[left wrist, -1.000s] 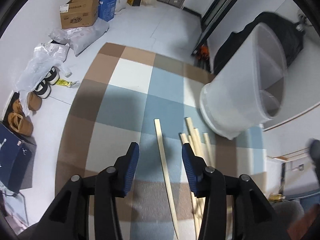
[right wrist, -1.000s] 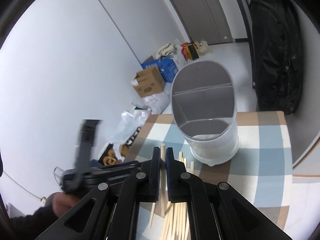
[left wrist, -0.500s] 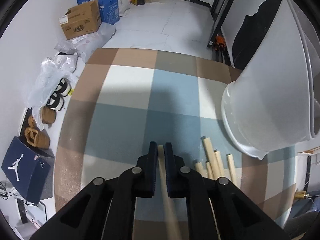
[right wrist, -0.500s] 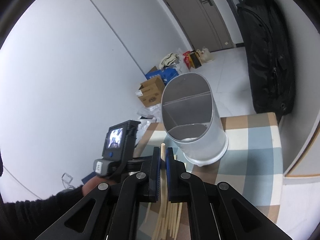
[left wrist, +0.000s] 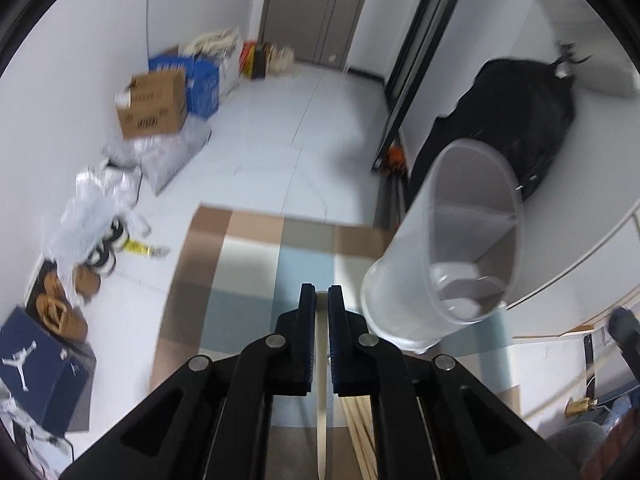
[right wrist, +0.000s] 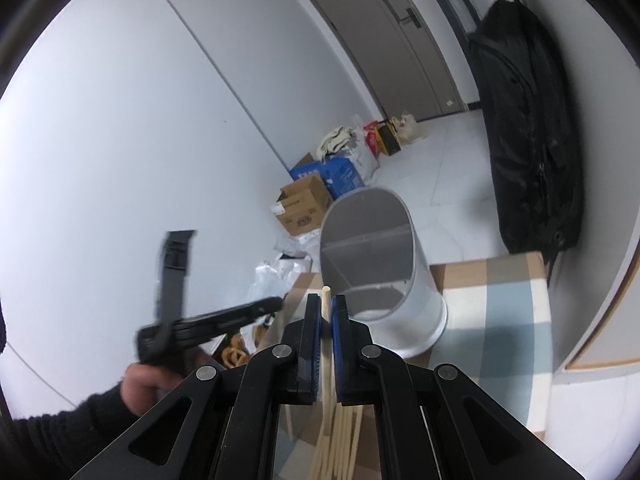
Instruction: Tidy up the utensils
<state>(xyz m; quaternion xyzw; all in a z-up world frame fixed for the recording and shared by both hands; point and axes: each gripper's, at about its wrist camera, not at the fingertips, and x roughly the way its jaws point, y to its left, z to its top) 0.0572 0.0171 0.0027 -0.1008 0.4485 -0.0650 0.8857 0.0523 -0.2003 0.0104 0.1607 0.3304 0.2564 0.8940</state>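
The left gripper (left wrist: 321,300) pinches one chopstick (left wrist: 321,380) at lower centre, the right gripper (right wrist: 326,310) another chopstick (right wrist: 325,300), both seemingly aimed at the white divided holder (left wrist: 404,280) right of centre for dropping in.

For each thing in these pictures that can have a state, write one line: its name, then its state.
left gripper: shut on a chopstick
right gripper: shut on another chopstick
white holder: upright on the checked cloth, divided inside, nothing seen in it
loose chopsticks: lying on the cloth
grey door: closed
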